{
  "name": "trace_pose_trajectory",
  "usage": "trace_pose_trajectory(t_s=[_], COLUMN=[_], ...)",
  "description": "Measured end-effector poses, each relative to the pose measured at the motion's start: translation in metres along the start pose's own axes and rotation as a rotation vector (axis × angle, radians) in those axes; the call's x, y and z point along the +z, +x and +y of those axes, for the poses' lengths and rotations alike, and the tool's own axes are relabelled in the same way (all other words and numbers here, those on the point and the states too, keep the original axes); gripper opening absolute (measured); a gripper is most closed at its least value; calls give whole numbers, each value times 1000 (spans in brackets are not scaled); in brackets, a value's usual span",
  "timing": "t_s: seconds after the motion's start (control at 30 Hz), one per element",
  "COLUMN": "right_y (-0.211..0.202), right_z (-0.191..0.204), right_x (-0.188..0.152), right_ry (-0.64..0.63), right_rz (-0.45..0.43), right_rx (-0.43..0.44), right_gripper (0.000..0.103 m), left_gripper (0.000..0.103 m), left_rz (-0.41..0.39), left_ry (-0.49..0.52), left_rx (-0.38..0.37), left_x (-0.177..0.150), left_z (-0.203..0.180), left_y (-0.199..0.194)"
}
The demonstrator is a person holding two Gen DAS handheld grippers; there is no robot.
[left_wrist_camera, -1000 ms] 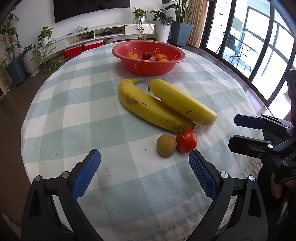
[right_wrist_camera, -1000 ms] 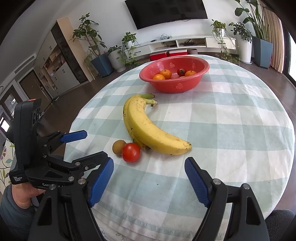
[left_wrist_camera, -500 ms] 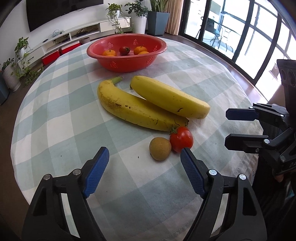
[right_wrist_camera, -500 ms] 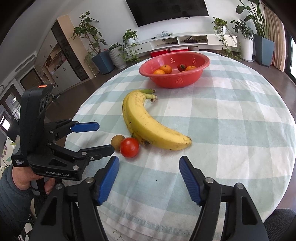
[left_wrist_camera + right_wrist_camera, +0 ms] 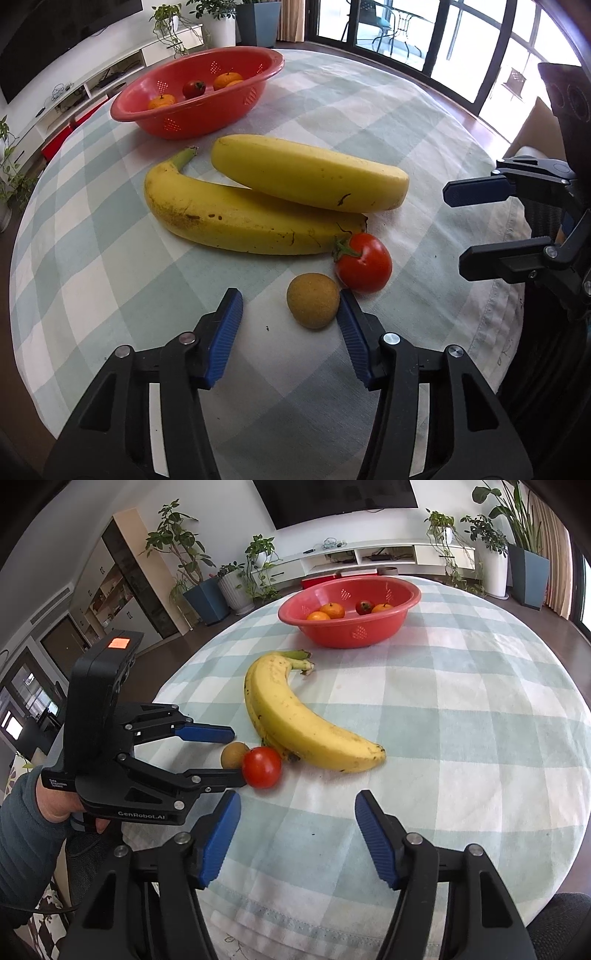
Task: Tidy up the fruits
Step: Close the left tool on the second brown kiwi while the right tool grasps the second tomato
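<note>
Left tongs (image 5: 290,304) closing round brown fruit (image 5: 313,305), not gripping; right tongs (image 5: 297,814) closing, empty.

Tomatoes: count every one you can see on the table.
2. One tomato lies on the cloth beside the small brown fruit; another tomato sits in the red basket. More could hide there.
</note>
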State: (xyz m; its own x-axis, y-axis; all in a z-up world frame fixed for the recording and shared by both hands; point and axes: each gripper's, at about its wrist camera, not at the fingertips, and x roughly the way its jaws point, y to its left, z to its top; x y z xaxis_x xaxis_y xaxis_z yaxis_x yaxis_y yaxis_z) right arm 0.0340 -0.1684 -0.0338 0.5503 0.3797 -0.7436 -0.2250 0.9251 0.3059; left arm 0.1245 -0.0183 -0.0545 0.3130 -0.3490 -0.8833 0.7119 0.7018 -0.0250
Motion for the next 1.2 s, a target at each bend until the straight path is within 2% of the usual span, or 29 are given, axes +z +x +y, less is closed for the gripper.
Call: trace_pose_trajectory(t_s=[0.2,0.3,0.37,0.63,0.83,1.2], right_y=[1,1,2,5,12,48], right_z=[1,2,2,5,17,30], right_x=[-1,-2,-3,1,8,20], right_ry=[-3,-1,-2,-11,-49,-69], right_rz=[6,9,13,17,38,109], right_rx=[1,0,-2,-11,-14,-30], right_gripper=[68,68,68,68,63,57], left_gripper=[51,42,33,26,26,26], left_rz=[-8,-13,-17,-27,-43,-131], left_ry=[11,30,37,28,-69,-295], left_rx=[3,3,2,23,26,3], left_x=[2,2,2,-2,-13,-44], left_z=[-2,-7,-11,-17,-12,-1], left_y=[2,2,1,-1,-12,-47])
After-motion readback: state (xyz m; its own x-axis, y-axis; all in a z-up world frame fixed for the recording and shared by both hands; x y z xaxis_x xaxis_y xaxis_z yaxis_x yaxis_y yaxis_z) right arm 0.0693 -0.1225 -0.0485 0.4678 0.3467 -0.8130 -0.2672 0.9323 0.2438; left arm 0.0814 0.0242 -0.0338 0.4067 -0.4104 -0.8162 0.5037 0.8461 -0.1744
